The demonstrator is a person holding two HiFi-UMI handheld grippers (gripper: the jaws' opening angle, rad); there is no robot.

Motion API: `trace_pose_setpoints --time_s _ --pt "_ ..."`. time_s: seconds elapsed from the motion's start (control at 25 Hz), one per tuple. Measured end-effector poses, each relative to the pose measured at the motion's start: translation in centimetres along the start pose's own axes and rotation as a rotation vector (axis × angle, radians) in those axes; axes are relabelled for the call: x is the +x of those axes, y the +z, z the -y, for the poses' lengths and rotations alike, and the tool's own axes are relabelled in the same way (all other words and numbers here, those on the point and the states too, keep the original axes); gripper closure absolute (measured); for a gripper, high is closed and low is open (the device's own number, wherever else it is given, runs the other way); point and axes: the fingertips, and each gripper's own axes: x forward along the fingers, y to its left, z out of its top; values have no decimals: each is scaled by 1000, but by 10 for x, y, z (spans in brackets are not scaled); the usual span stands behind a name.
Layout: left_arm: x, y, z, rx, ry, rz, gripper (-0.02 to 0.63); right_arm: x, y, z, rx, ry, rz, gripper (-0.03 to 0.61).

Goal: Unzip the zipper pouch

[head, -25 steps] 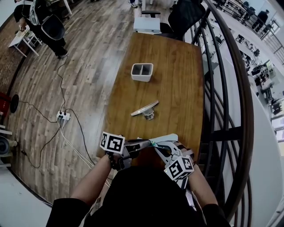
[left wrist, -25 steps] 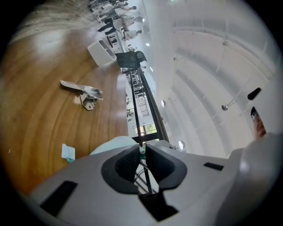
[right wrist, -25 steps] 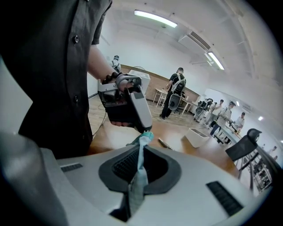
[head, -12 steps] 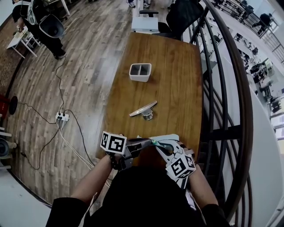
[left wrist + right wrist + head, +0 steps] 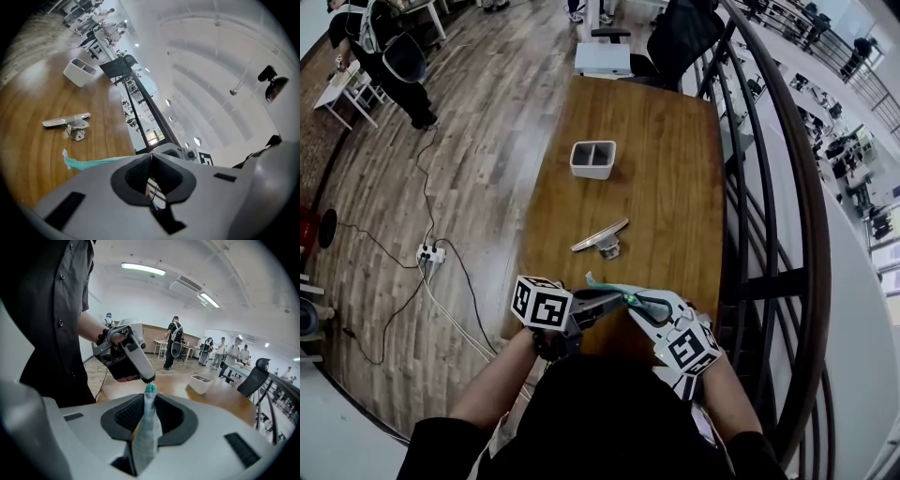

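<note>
1. Zipper pouch (image 5: 147, 430): pale mesh with a teal edge. It is held up off the wooden table (image 5: 666, 187) at the table's near edge, close to the person's body and strung between the two grippers.
2. Long axis, head view: it runs roughly left to right along the near table edge, with the left end a little farther from the person. The teal end points at the left gripper (image 5: 151, 165). A free teal corner sticks out past that gripper, over the tabletop.
3. Left gripper: jaws pressed together, pinching the pouch at its teal end. A thin dark strand (image 5: 153, 194) hangs in the seam between the pads.
4. Right gripper (image 5: 149, 411): jaws a little apart, having just been opening. The pouch stands edge-on between them and reaches along the jaws to the left gripper's tip. A brown sliver shows between the fabric and one pad, so the fabric is not squeezed.
5. Farther up the table: a metal clip (image 5: 600, 236) near the middle and a white two-compartment bin (image 5: 593, 159) beyond it. Both are well apart from the pouch.
</note>
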Motion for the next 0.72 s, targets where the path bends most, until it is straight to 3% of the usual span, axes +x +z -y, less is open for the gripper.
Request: trace_pose_setpoints --time_s 0.2,0.36,0.72 --pt "-5 2 3 14 15 5 600 -2 7 1 1 -18 13 500" --pt "-7 3 1 22 43 7 600 -1 9 -1 -20 -36 17 560" --pt "-6 2 -6 25 87 5 600 1 7 -2 -19 -31 26 568"
